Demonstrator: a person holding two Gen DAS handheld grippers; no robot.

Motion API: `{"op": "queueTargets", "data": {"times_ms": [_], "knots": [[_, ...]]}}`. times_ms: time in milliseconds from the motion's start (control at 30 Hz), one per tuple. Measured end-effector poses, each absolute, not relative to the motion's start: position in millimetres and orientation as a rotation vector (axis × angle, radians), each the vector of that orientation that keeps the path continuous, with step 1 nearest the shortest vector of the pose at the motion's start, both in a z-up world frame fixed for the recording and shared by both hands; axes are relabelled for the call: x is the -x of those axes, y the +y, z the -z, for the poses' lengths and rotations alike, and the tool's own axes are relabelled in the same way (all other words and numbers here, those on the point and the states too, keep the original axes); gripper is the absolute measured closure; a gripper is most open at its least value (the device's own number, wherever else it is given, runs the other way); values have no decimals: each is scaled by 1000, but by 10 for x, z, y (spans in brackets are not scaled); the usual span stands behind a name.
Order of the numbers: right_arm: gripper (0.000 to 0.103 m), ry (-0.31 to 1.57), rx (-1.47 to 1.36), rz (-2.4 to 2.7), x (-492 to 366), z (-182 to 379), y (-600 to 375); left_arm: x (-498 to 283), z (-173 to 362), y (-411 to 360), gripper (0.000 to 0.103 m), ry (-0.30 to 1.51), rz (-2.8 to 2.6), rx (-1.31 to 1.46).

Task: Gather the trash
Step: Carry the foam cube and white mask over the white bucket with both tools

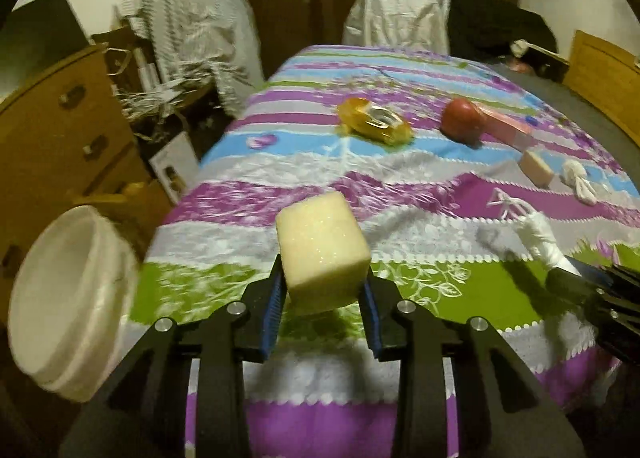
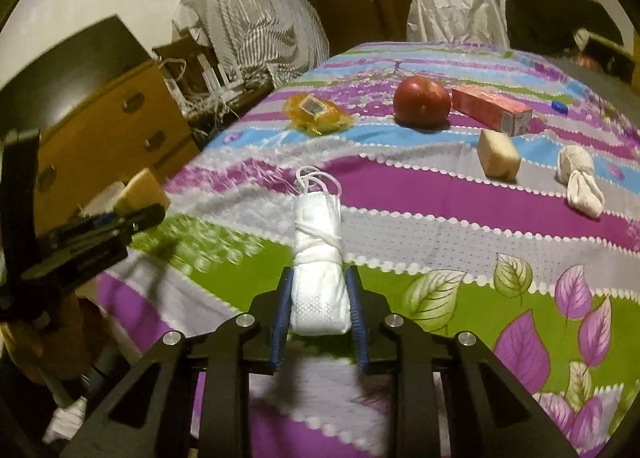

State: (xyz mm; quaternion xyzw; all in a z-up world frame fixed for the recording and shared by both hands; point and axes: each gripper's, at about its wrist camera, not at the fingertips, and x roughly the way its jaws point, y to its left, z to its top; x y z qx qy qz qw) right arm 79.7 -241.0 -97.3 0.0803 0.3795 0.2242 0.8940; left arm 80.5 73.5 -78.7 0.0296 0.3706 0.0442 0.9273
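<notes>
Left wrist view: the left gripper [image 1: 323,290] pinches a pale yellow sponge block [image 1: 322,248] between its blue pads, the block standing up out of the jaws and held clear above the striped bedspread [image 1: 400,186]. The gripper points forward and downward over the near edge of the bed. Off to its left, beside the bed, hangs a white plastic tub [image 1: 70,302], blurred, its mouth turned toward the camera. At the right edge the right gripper [image 1: 560,274] shows from the side with a white roll in its tips.

Right wrist view: the right gripper [image 2: 318,298] is closed on a rolled white face mask [image 2: 318,254], its ear loops wound round the middle and sticking out at the far end. The roll points away along the fingers, tilted down toward the bedspread.

Farther out on the bed lie a crumpled yellow wrapper [image 2: 316,114], a red apple [image 2: 421,100] just beside a pink carton [image 2: 492,108], a second pale sponge piece [image 2: 498,154] and a knotted white cloth [image 2: 580,178]. A wooden dresser [image 2: 108,126] stands left of the bed.
</notes>
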Motion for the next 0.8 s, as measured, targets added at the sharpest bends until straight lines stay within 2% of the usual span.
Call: {"op": "queueTargets", "data": {"times_ms": [400, 633, 800], "knots": [[75, 765, -149, -614, -772, 427, -1584, -531, 301, 1470, 71, 696, -301, 14], [75, 696, -42, -741, -879, -159, -593, -388, 39, 2173, 71, 645, -416, 38], [75, 726, 5, -834, -1025, -442, 237, -298, -57, 2736, 71, 634, -502, 57]]}}
